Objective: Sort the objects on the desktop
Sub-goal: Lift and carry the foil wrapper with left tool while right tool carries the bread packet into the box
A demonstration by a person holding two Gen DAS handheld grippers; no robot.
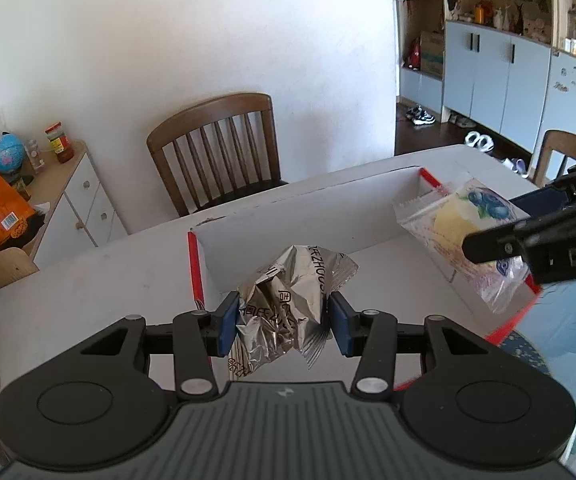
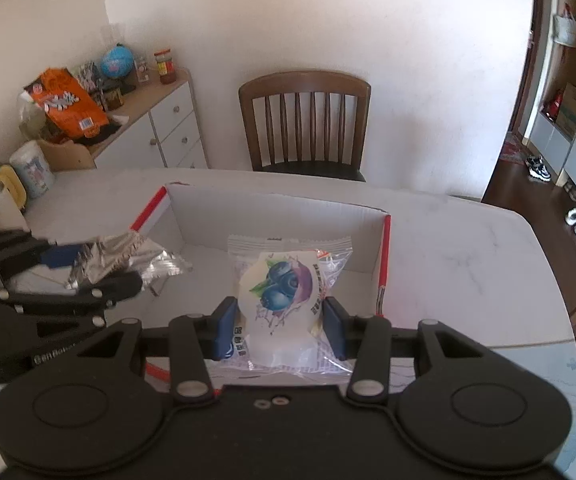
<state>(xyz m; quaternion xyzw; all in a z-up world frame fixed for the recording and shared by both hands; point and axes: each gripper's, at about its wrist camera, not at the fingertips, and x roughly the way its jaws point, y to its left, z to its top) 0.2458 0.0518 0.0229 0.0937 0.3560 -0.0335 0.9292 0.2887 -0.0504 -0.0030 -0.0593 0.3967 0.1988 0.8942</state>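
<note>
My left gripper [image 1: 284, 322] is shut on a crumpled silver foil snack packet [image 1: 291, 292] and holds it above the near left part of a white open cardboard box with red edges [image 1: 288, 216]. My right gripper [image 2: 279, 326] is shut on a clear blueberry pastry packet [image 2: 284, 280] and holds it above the same box [image 2: 280, 208]. The right gripper [image 1: 535, 236] with its packet [image 1: 463, 224] shows at the right of the left wrist view. The left gripper [image 2: 88, 268] with the foil packet [image 2: 124, 256] shows at the left of the right wrist view.
The box stands on a white marble table [image 2: 447, 240]. A brown wooden chair [image 2: 305, 120] stands behind the table. A white sideboard [image 2: 160, 124] at the left carries an orange bag [image 2: 68, 104], a globe and jars. A second chair [image 1: 559, 156] stands at the right.
</note>
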